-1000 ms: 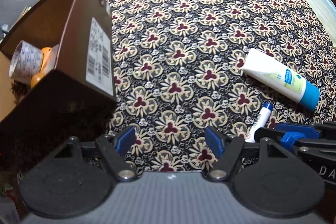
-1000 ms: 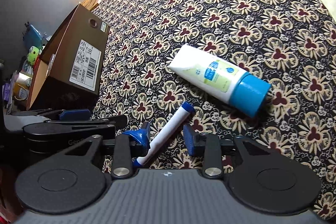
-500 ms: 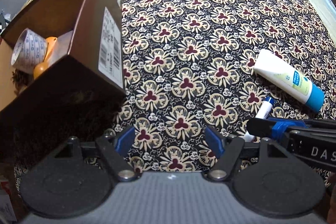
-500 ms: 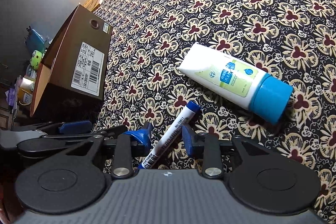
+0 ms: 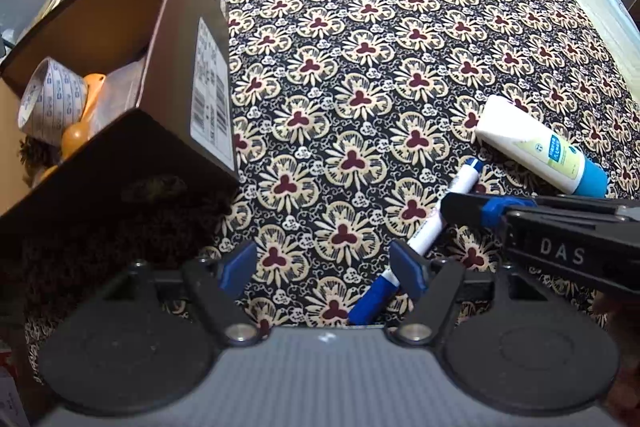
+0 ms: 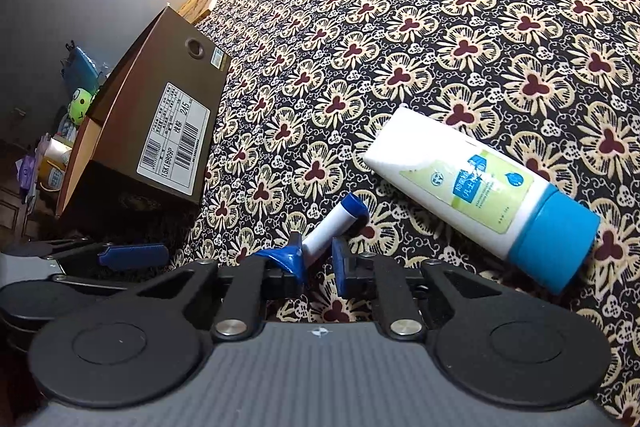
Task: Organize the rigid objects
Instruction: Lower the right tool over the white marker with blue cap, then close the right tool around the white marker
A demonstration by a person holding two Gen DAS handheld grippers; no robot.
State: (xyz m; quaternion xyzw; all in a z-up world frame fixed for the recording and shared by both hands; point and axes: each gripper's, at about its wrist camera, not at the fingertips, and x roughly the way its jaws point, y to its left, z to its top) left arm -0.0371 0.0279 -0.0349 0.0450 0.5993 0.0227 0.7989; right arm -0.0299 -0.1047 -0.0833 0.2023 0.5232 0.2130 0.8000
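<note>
1. Landmark: the brown shoebox (image 6: 160,131) stands open on the patterned bedspread (image 6: 460,27). All positions below are given relative to it.
2. Right gripper (image 6: 318,261): its jaws are narrowed onto the white marker (image 6: 334,227), with both blue pads against the barrel. One second ago the marker lay loose on the cloth between wider jaws; half a second ago the jaws had begun to close on it.
3. Marker position: in the left wrist view the marker (image 5: 432,227) appears tilted, its far blue cap pointing away from the shoebox and its near blue end hanging close to the left gripper (image 5: 324,267). It seems to be lifted off the bedspread; this is a judgement, as contact with the cloth cannot be confirmed.
4. Left gripper: jaws wide apart, nothing between them. It hovers just beside the shoebox's near corner.
5. Shoebox contents visible in the left wrist view: a roll of printed tape (image 5: 48,103) and an orange object (image 5: 80,131).
6. Remaining item: the white tube with blue cap (image 6: 480,187) lies flat on the bedspread, beyond the marker from the shoebox, untouched.
7. Consequence: the grasp step appears complete. The probable next step is transfer of the marker to the shoebox opening.
</note>
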